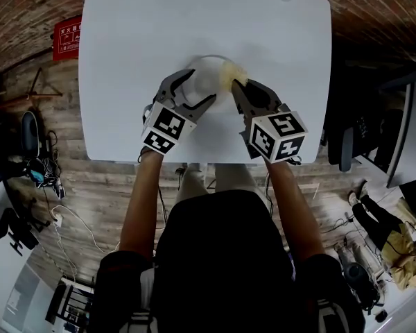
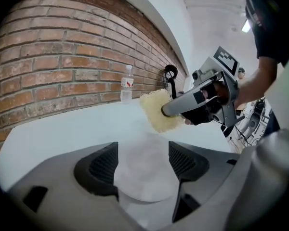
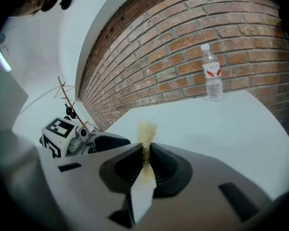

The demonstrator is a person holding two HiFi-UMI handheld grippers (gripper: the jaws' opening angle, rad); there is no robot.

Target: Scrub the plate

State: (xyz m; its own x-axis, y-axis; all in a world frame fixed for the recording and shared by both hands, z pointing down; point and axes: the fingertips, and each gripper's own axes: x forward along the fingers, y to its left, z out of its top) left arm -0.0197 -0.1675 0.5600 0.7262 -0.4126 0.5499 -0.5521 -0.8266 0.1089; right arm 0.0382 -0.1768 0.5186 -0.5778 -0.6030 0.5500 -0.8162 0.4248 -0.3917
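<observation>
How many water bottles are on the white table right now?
1. The water bottle stands upright at the far edge of the table, near the brick wall. The left gripper and right gripper hide a small patch of tabletop.

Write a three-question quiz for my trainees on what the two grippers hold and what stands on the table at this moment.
1. True or false: the right gripper is shut on the yellow sponge.
2. What lies between the open jaws of the left gripper?
A) a cup
B) the white plate
C) nothing
3. Fill in the blank: the water bottle stands upright on the table, in front of a ____ wall.

Key: 1 true; 2 B; 3 brick.
</observation>
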